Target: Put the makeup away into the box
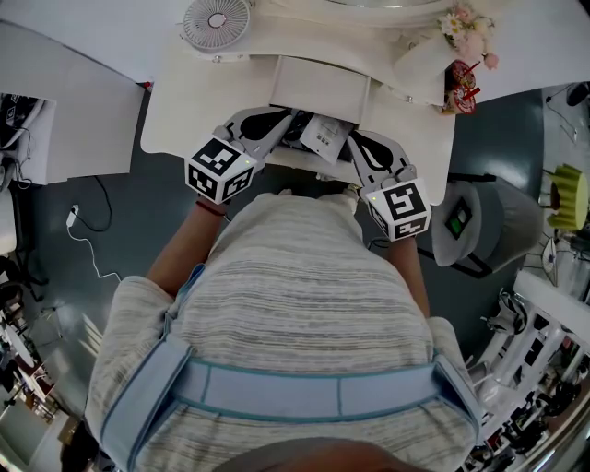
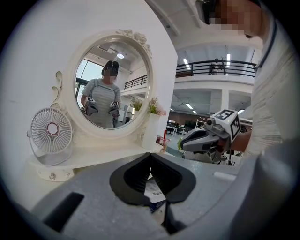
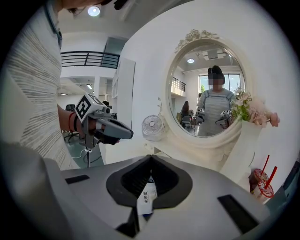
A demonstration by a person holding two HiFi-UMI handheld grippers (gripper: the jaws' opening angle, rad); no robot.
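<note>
Left gripper (image 1: 291,124) and right gripper (image 1: 356,144) both pinched shut on one white makeup packet (image 1: 324,136), frame centre, just below the white box (image 1: 318,88). Looks like carry step; next: bring it over the box, release both.

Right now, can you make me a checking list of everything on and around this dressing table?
Surface: white dressing table.
Job's things: one white printed packet, held up near the white box.
Clutter: small fan, flower vase, red cup with straws.
Grippers: left hand-held gripper and right hand-held gripper both shut on the packet.
Cables: white cable on the floor, at the left.
Surroundings: oval mirror behind the table; dark floor.
</note>
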